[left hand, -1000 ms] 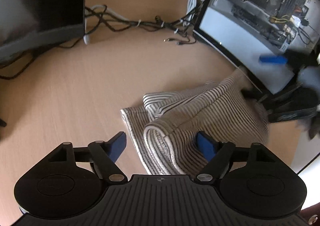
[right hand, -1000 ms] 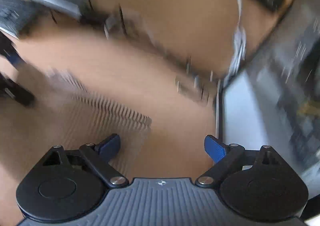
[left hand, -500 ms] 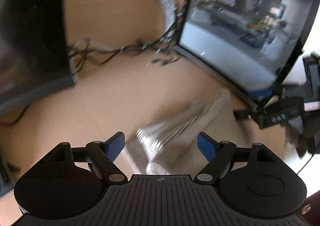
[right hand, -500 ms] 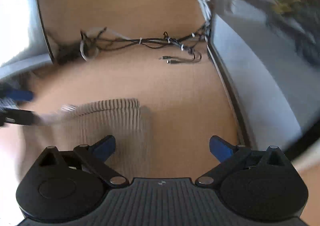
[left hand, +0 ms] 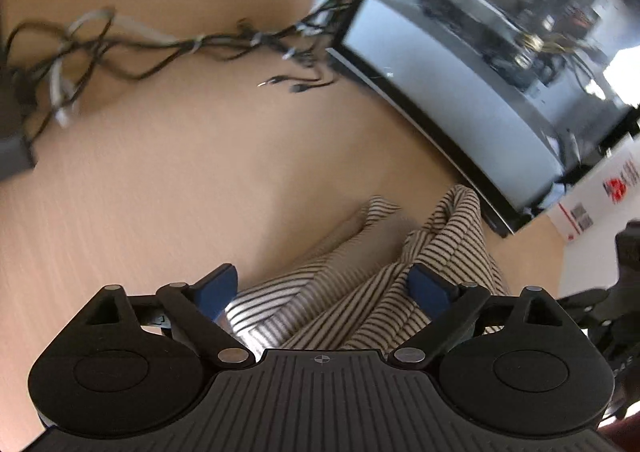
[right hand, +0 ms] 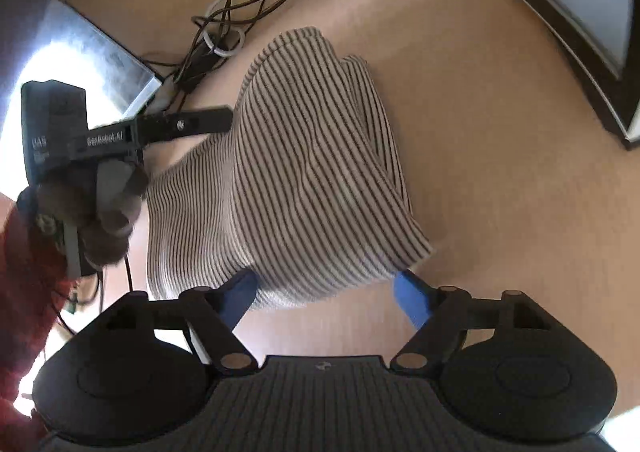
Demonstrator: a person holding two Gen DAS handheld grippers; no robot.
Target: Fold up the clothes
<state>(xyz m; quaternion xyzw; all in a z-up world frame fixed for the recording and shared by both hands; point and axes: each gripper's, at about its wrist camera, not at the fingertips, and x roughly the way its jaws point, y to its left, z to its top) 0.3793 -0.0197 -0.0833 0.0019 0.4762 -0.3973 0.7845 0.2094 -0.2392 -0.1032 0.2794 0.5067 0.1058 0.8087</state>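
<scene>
Centrally on the desk lies the bunched striped garment. Its near folds sit between the left gripper, whose fingers are spreading, ungripped. Its near edge lies between the right gripper, fingers narrowing, not yet pinching.

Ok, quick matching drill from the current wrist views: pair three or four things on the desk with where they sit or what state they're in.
Things:
1. striped beige knit garment
2. bundle of dark cables
3. left gripper
4. right gripper

States or places:
A. jaws closing, the garment's near hem between them
B. far side of the wooden desk, beyond the garment
C. jaws opening, striped folds between them
D. lying bunched on the middle of the desk

Pairs: 1-D, 2-B, 3-C, 4-A
</scene>
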